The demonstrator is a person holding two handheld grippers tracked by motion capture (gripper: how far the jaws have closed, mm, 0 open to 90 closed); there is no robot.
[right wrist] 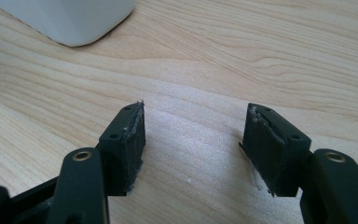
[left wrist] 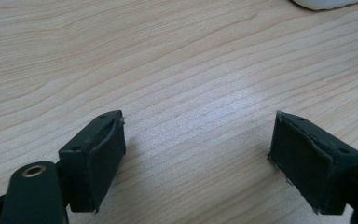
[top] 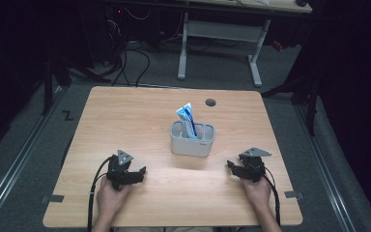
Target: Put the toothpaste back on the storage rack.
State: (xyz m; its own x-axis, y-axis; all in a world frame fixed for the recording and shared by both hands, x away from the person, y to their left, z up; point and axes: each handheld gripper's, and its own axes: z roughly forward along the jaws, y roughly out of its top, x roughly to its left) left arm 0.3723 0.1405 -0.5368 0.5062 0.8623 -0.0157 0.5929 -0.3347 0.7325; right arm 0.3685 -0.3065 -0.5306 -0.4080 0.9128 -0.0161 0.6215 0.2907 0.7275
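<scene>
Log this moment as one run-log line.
left gripper: open, empty | right gripper: open, empty | toothpaste tube: upright in grey holder | table: both grippers low, apart

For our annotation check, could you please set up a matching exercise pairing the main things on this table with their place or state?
Things:
1. blue and white tube
2. grey holder
3. left claw
4. dark round hole

Place or state:
A. open, near the table's front edge
B. in the tabletop behind the holder
C. at mid-table
D. standing tilted inside the holder

Pairs: 1-D, 2-C, 3-A, 4-B
</scene>
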